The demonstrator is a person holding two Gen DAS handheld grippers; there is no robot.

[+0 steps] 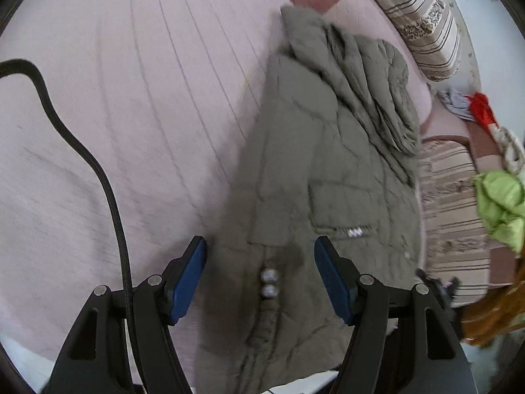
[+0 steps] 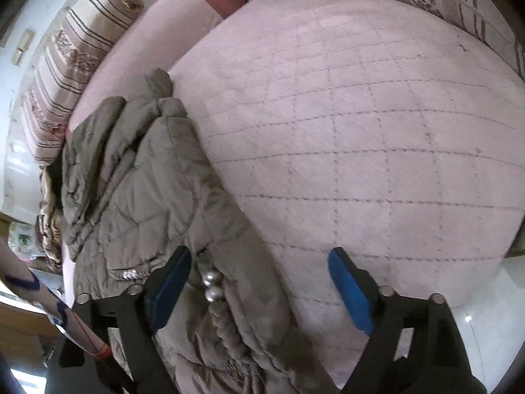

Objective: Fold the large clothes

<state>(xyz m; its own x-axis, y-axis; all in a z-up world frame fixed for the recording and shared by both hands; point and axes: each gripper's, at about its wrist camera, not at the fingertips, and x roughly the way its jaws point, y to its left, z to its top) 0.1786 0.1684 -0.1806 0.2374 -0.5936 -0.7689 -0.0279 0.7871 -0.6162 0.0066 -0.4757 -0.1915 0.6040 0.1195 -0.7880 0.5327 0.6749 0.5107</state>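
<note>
An olive-green quilted jacket [image 1: 315,177] lies on a pale pink quilted bed [image 1: 131,115]. It is folded into a long narrow strip, with a sleeve bunched on top at the far end. Two silver beads [image 1: 269,284] sit on a braided cord near its close end. My left gripper [image 1: 261,251] is open and empty, hovering over the jacket's near end. In the right wrist view the jacket [image 2: 157,190] lies at the left of the bed [image 2: 377,131]. My right gripper [image 2: 259,266] is open and empty, its left finger over the jacket by the beads [image 2: 211,284].
Striped pillows [image 1: 430,23] and a striped cushion [image 1: 452,210] line the bed's right side, with green cloth [image 1: 502,203] and a red-and-white item [image 1: 485,111] beyond. A black cable [image 1: 98,170] runs across the bed. Striped bedding [image 2: 65,65] lies at the far left.
</note>
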